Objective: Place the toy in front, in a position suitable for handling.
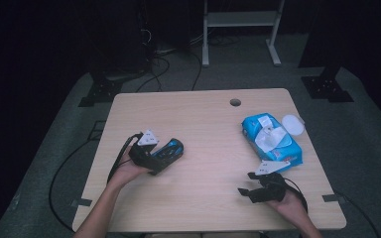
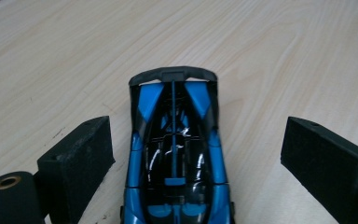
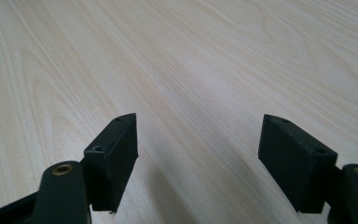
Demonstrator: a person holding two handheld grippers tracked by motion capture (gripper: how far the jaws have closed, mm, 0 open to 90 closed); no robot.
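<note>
Left tool point(image 2: 193, 154) straddles the blue toy car point(image 2: 175, 154) on the table point(image 1: 203, 119), spread wide, ready to clamp it; right tool point(image 3: 198, 154) released.

We note a light wood counter point(image 1: 203, 124) with a small round hole point(image 1: 235, 102) near its far edge. At the right side lies a blue pack of wet wipes point(image 1: 272, 140), a white tissue puckered up at its opening. Just beside the pack's far right corner sits a round white lid point(image 1: 293, 124). Beyond the counter, on the grey floor point(image 1: 372, 148), we log a white metal frame point(image 1: 240, 29) and loose black cables point(image 1: 163, 64).
</note>
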